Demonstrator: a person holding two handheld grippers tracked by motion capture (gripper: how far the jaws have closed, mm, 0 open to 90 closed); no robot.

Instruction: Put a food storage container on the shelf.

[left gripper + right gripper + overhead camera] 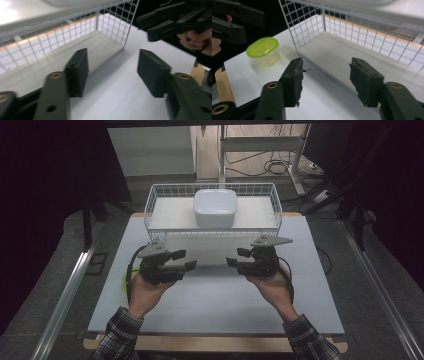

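My left gripper [185, 260] hovers over the white table [215, 305], open, with nothing between its jaws. The right gripper [237, 257] faces it a short way off, also open and holding nothing. In the left gripper view, my own jaws [112, 67] point at the corner of a white wire basket [110, 22], and the right gripper [172, 20] shows at the upper right. In the right gripper view, my jaws [325, 75] point at the basket [362, 32], with the left gripper [229, 22] at the upper left.
The wire basket [150, 212] stands at the table's back edge and holds a white square bowl [215, 207]. A small clear container with a lime-green lid [263, 48] sits on the table near the left hand, mostly hidden behind it in the high view [122, 281].
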